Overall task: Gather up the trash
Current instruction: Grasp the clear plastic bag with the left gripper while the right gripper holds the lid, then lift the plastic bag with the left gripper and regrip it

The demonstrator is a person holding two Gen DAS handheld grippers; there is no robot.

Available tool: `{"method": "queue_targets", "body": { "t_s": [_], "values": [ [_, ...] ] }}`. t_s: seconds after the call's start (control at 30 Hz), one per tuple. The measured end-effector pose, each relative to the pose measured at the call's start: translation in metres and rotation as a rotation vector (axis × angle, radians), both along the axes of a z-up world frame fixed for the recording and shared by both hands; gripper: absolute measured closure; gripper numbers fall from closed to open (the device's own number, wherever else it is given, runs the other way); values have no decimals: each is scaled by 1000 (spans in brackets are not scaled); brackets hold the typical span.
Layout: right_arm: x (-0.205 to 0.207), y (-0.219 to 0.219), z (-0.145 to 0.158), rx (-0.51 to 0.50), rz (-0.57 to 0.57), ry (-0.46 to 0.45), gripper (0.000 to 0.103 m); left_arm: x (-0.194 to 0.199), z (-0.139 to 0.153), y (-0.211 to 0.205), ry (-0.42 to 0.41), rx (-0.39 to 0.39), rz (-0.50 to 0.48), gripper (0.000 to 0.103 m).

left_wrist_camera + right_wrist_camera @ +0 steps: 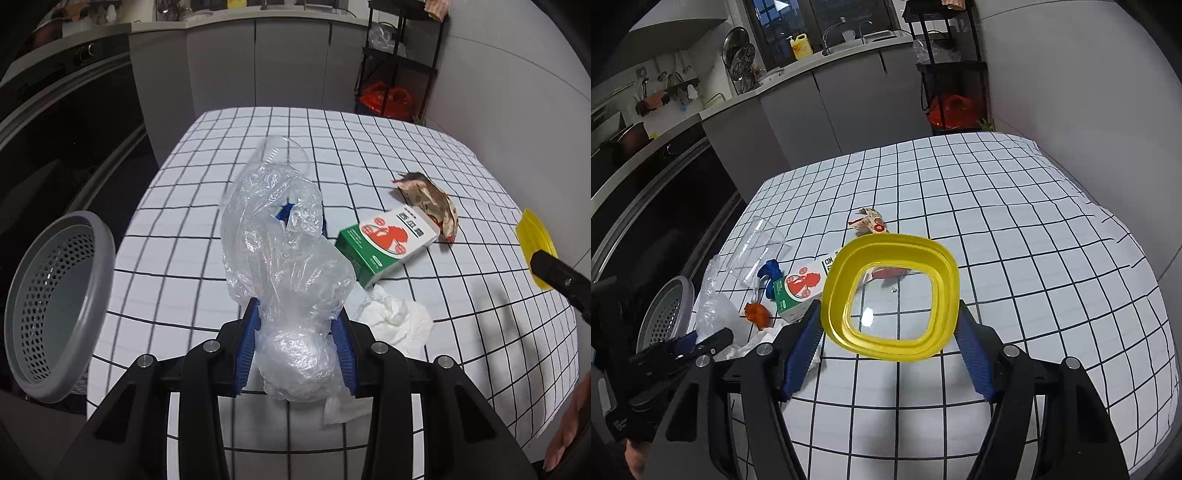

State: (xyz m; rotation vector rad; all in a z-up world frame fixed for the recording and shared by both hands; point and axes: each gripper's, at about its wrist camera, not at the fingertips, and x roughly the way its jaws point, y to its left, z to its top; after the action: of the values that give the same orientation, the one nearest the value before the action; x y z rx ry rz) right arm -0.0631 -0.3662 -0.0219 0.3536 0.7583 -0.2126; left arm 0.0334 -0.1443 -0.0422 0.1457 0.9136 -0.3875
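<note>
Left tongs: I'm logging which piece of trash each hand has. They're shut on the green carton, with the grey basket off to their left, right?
Not quite. The left tongs are shut on the crumpled clear plastic bag; the green carton lies on the table. The grey basket is to their left, as the left wrist view shows.

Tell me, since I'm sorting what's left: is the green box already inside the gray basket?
No: the green box lies on the checked tablecloth, while the gray basket sits off the table's left edge.
</note>
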Motion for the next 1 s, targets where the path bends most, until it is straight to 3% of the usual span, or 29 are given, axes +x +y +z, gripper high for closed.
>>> {"method": "queue_targets", "body": {
  "t_s": [0.5,1.0],
  "values": [
    [10,18,-2,-20,38,9,36,12,6,33,2,-16,57,61],
    [10,18,-3,-21,43,12,36,17,7,40,-6,-3,72,59]
  ]
}}
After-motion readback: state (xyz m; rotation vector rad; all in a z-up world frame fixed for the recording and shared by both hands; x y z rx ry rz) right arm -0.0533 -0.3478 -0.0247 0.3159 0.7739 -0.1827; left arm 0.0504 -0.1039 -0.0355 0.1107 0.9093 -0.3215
